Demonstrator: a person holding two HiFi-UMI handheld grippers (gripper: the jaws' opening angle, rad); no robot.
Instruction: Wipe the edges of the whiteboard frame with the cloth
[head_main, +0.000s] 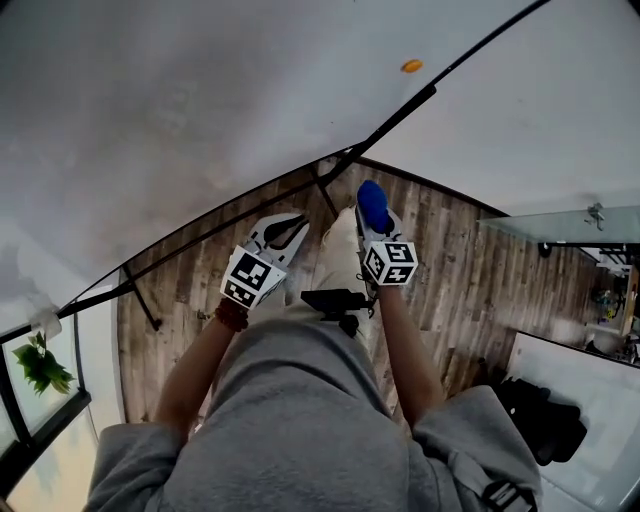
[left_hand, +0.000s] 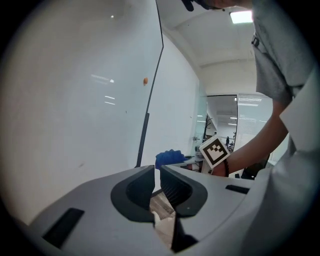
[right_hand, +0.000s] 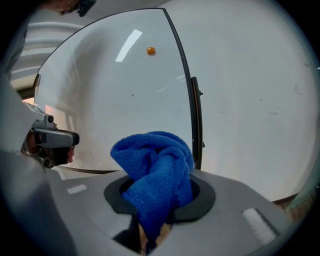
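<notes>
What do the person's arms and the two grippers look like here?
The left gripper and right gripper have pale grey bodies with black tongs. Each carries a white cube with black square markers. The person wears a grey short-sleeved shirt and a dark wristband.

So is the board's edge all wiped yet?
Not yet. Done: the right gripper has the blue cloth clamped. In hand: it holds the cloth up near the black frame, apparently not touching it. The left gripper is shut and empty. Left: wiping the frame's edges; nothing here shows a wiped stretch.
</notes>
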